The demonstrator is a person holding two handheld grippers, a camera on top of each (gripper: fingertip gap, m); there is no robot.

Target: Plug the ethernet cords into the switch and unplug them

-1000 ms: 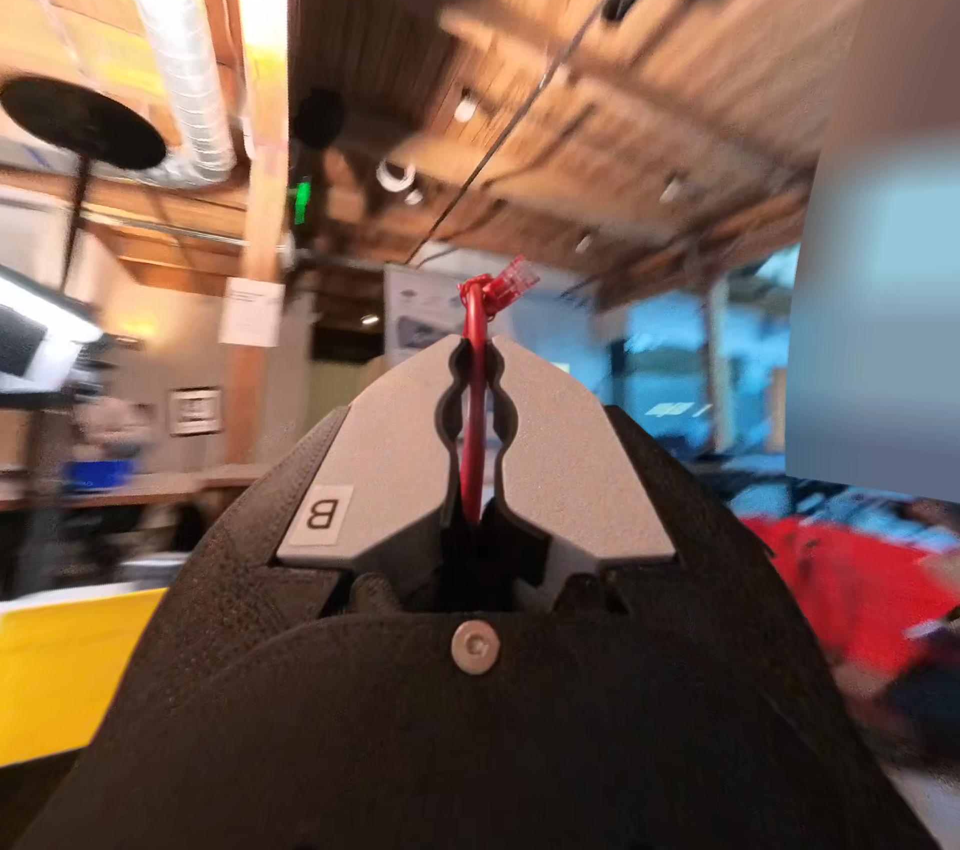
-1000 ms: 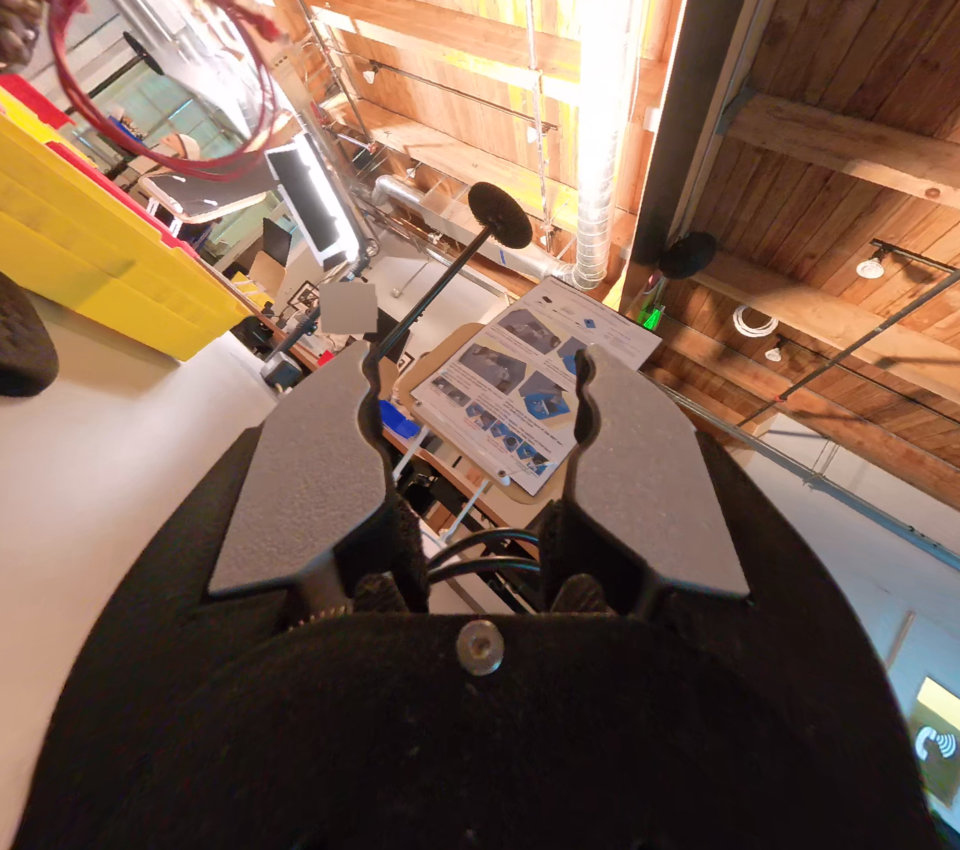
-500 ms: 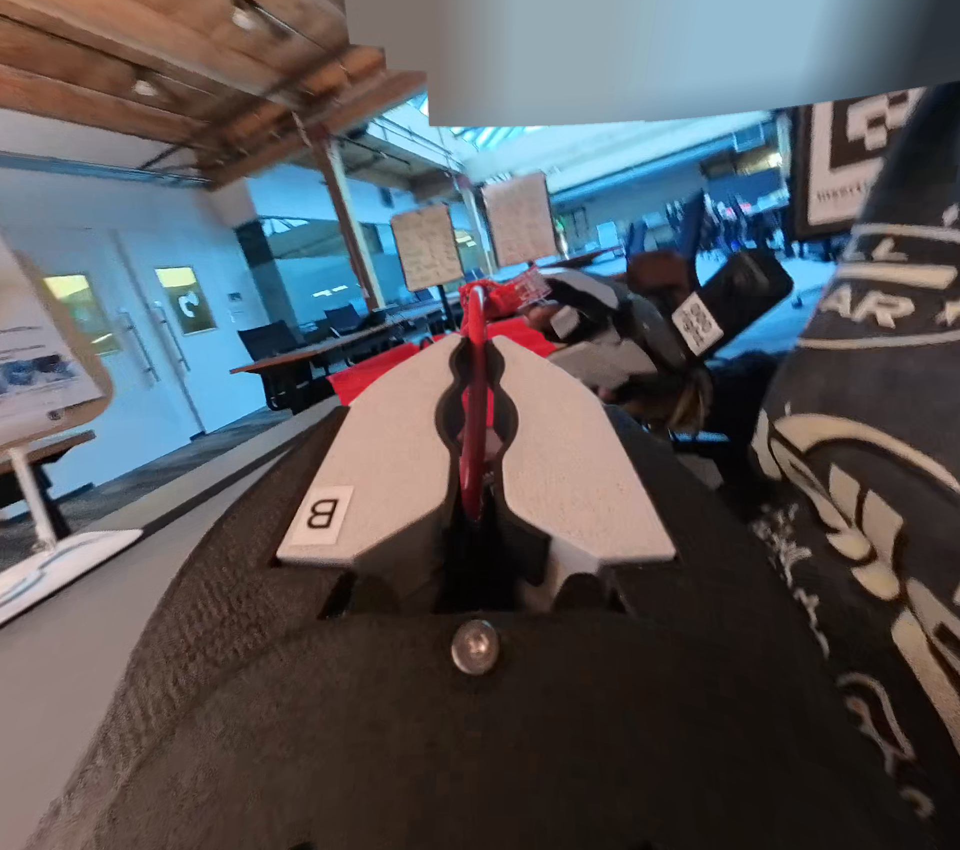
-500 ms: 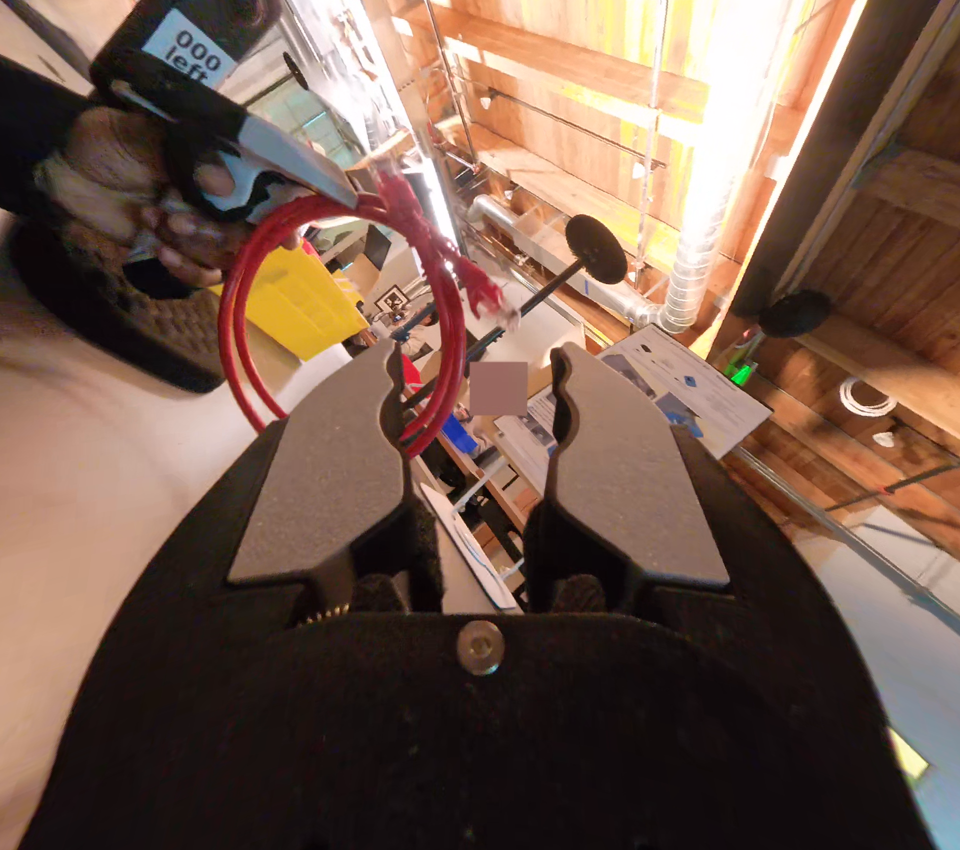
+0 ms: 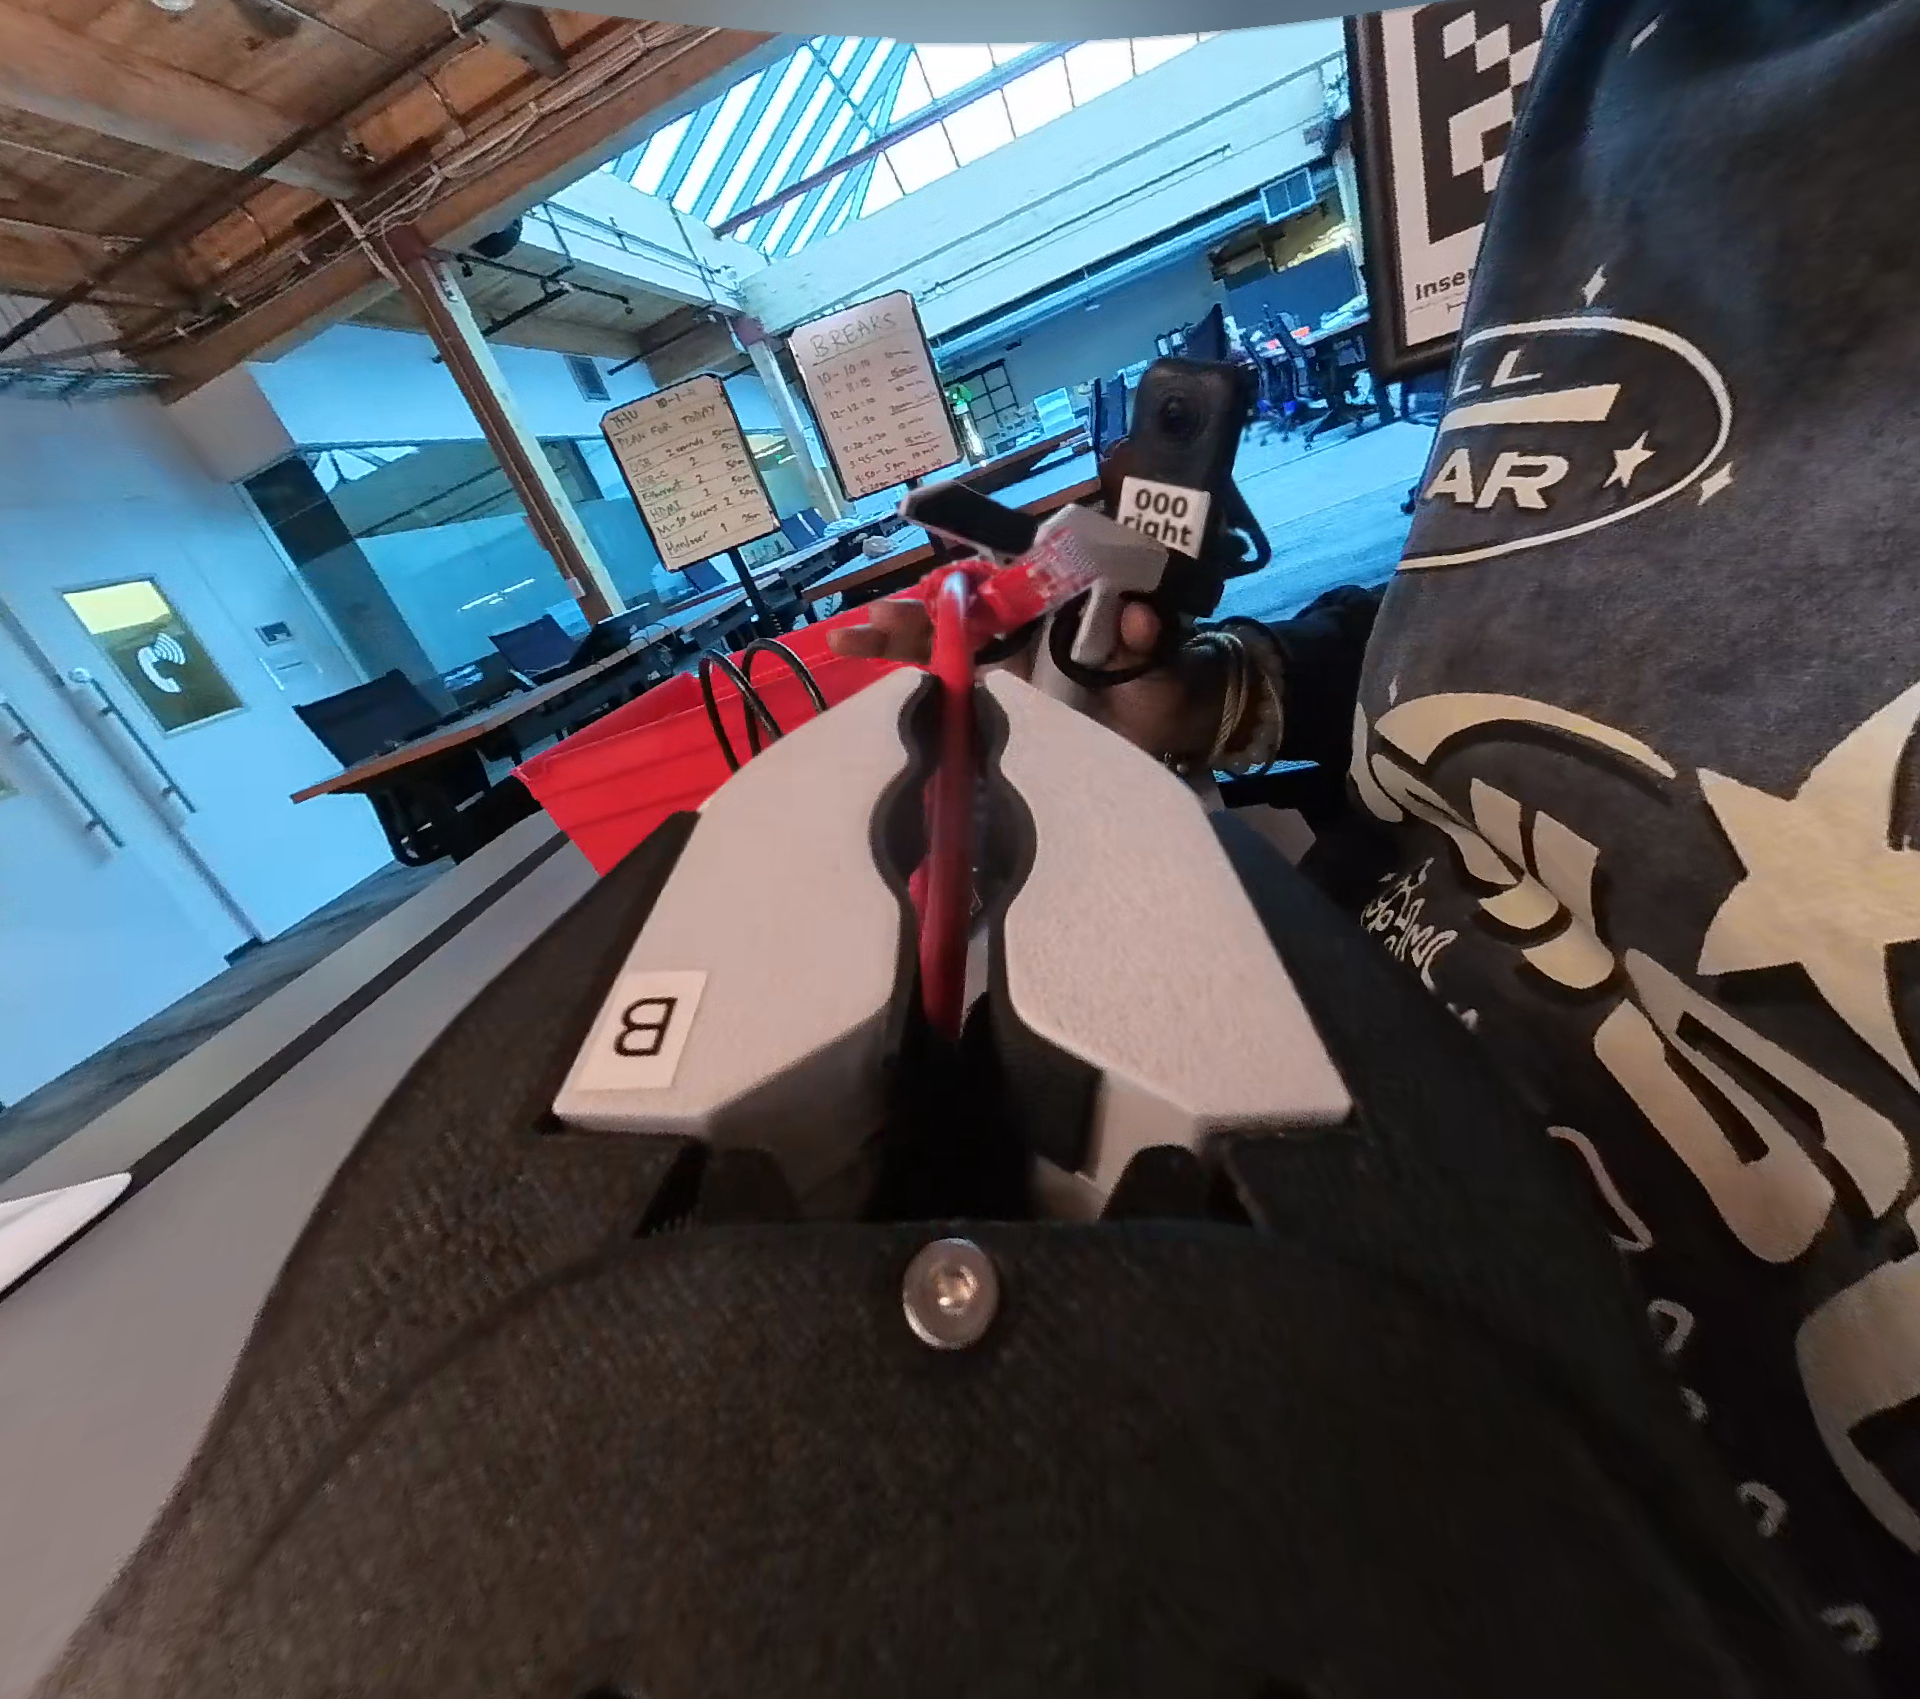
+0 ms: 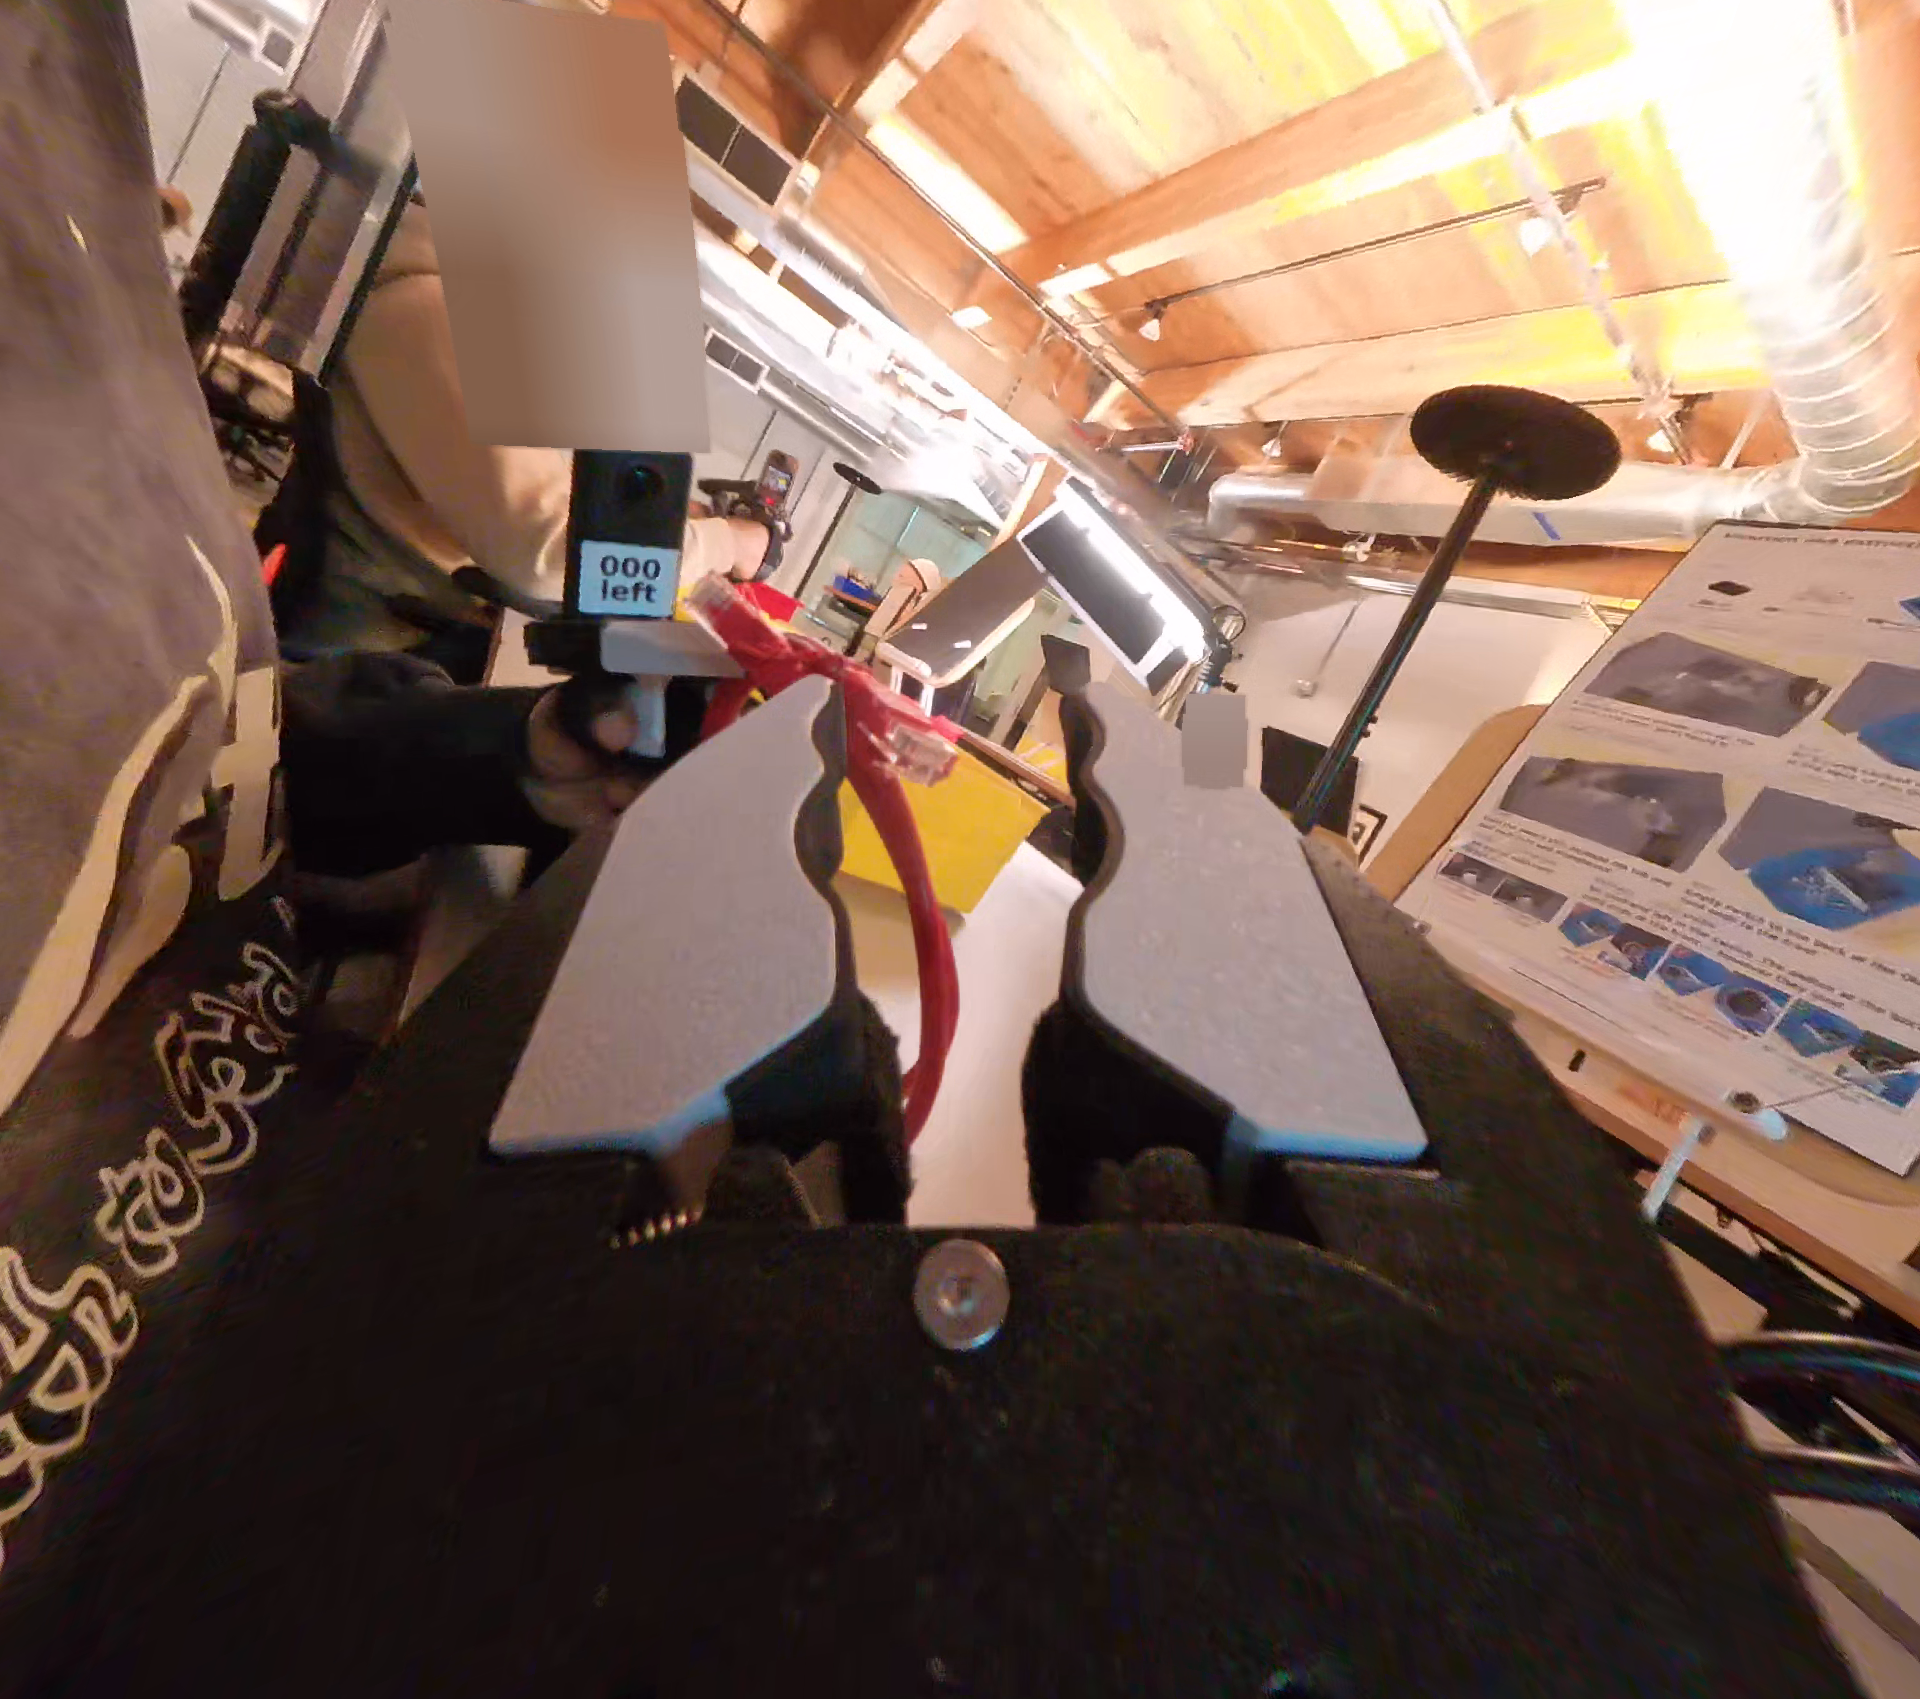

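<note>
1. Holding the thin red ethernet cord (image 5: 948,870) between its grey jaws, the left gripper (image 5: 951,693) has the jaws pressed together on the cable a little below one clear plastic plug (image 5: 1060,560), which sticks out past the jaw tips.
2. The right gripper (image 6: 948,699) stands with its jaws spread; a loop of the same red cord (image 6: 930,943) hangs in the gap, close to the left jaw, and whether it touches cannot be told. A second clear plug (image 6: 912,743) hangs just beside that jaw's tip.
3. Step in hand, as judged: the cord is lifted in the air between the two grippers, being passed or re-gripped ahead of plugging in. No insertion has begun.
4. The switch is not visible in either view, so its place cannot be told.
5. Next move, as judged: the right jaws need to close near the free plug, with the plug left proud of the tips and its latch unpinched, then both grippers must come down toward the pale surface (image 6: 987,974) to find the switch.
6. Count: one red cord seen, two plugs, two grippers, zero switches. Also in view: one yellow bin (image 6: 935,828), one red bin (image 5: 665,745), two whiteboards (image 5: 691,470), one instruction board (image 6: 1683,828).
</note>
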